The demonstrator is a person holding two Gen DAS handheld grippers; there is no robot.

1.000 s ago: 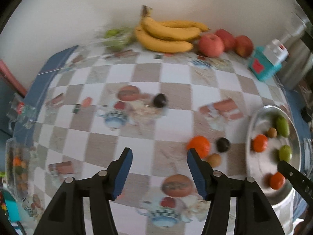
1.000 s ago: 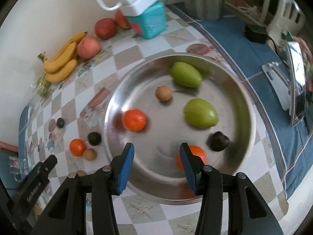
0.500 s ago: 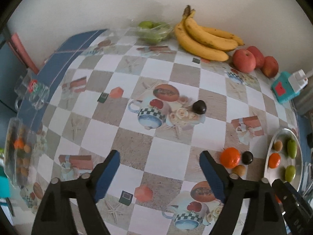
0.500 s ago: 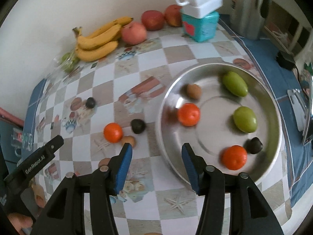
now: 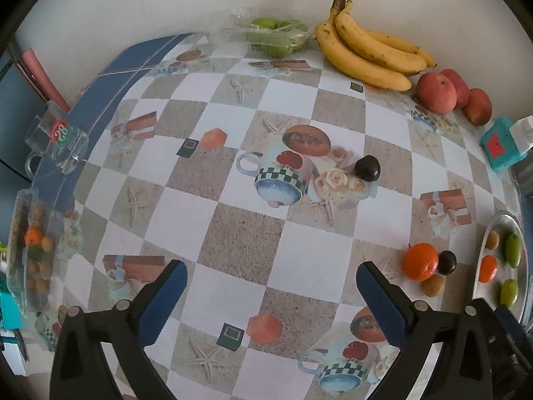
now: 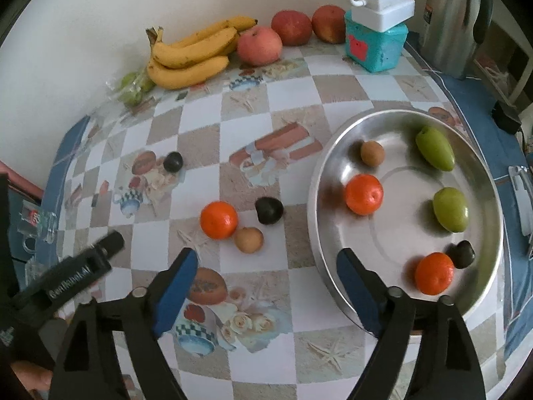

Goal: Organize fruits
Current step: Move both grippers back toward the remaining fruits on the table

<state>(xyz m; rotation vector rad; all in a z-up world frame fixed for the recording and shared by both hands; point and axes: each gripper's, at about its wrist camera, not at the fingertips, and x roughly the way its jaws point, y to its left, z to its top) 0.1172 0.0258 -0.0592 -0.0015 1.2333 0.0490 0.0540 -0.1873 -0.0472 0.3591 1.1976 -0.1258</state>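
Hovering both grippers over table [image 6: 299, 300], mid-collection. My right gripper [image 6: 263, 266] and left gripper [image 5: 271, 283]: fingers just opened wide, nothing between. Next: right drops onto brown fruit [image 6: 248, 239] beside orange [image 6: 219, 219] and dark fruit [image 6: 269, 210], then carries into steel bowl [image 6: 333, 153].

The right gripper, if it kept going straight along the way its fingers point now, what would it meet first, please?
Most likely the bare tablecloth just short of the small brown fruit; the open right gripper holds nothing. The steel dish rim lies beside its right finger, though depth is unclear.
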